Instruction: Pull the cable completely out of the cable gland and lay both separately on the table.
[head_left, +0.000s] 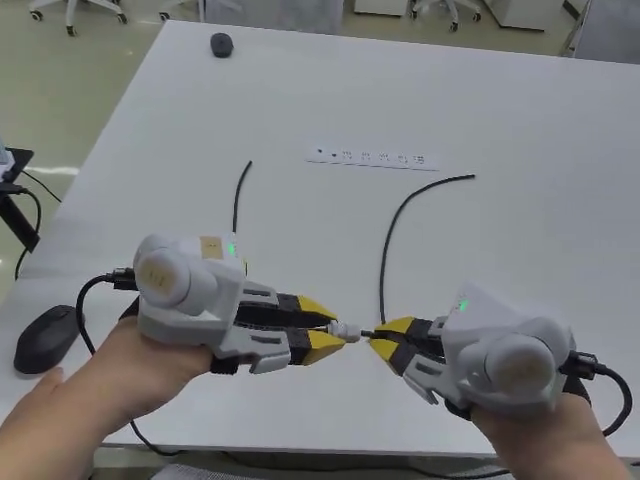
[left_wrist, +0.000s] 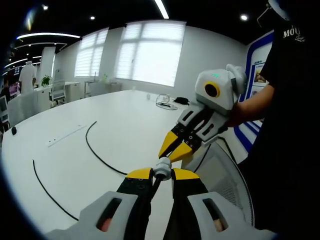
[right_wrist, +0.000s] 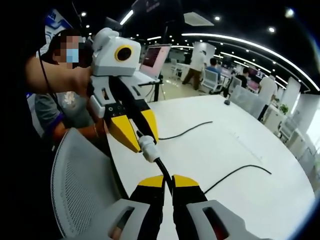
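Over the table's (head_left: 520, 120) near edge, my left gripper (head_left: 338, 332) has its fingers clamped on the white cable gland (head_left: 349, 331). My right gripper (head_left: 380, 336) pinches the black cable (head_left: 382, 260) just beside it, with the cable seated in the gland and trailing across the table.

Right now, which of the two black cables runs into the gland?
The longer curved cable on the right, running down to the right gripper and into the cable gland. The short cable lies loose, apart.
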